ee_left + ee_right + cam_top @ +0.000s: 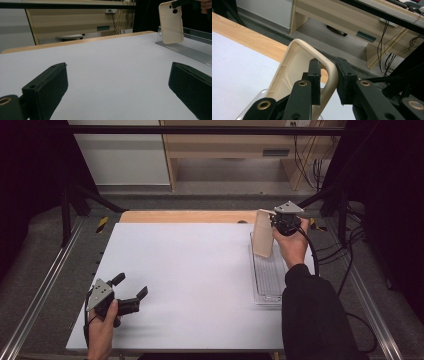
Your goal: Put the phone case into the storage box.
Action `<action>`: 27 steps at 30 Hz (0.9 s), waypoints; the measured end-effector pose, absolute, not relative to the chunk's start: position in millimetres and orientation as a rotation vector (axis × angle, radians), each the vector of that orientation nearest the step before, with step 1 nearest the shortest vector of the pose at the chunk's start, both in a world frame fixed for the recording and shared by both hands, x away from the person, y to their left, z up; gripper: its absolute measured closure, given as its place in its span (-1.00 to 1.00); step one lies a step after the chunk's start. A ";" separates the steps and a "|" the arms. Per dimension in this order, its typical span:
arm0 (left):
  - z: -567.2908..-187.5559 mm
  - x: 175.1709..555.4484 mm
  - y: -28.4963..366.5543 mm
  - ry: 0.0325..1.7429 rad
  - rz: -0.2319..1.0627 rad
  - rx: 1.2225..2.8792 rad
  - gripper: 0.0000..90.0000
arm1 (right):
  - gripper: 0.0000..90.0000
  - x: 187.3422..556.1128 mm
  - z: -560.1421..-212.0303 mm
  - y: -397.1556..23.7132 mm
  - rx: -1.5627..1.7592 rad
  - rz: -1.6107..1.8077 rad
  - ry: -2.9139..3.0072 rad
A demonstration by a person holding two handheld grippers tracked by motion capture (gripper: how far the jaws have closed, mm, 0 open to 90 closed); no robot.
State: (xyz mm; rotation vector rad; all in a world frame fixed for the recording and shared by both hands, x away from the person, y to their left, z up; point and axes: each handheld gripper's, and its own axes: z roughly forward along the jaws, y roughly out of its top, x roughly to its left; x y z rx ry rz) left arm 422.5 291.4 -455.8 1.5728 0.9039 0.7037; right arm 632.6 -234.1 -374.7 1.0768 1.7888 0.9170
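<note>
Lab: black curtains (30, 180); aluminium frame rails (40, 290); cables (310, 167).

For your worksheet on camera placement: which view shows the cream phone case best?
The left gripper view: the phone case shows whole, back and camera holes facing us, above the clear tray. The high view shows it small and edge-on; the right gripper view shows its inner rim pinched by the right gripper.

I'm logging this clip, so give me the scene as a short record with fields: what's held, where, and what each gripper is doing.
held thing: cream phone case
held by: right gripper, jaws pinched on the case's edge
case position: lifted, upright above the clear tray
tray place: right side of the white table
left gripper: jaws wide apart, nothing between them, low at the table's near left
</note>
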 end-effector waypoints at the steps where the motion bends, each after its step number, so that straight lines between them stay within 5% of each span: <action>1: -455.8 422.5 291.4 0.904 0.704 1.573 -0.95 | 0.67 632.9 -374.8 -234.2 1.076 0.917 1.788; 27: -455.6 422.6 291.1 0.899 0.700 1.574 -0.96 | 0.65 640.5 -379.5 -234.5 1.126 0.949 1.743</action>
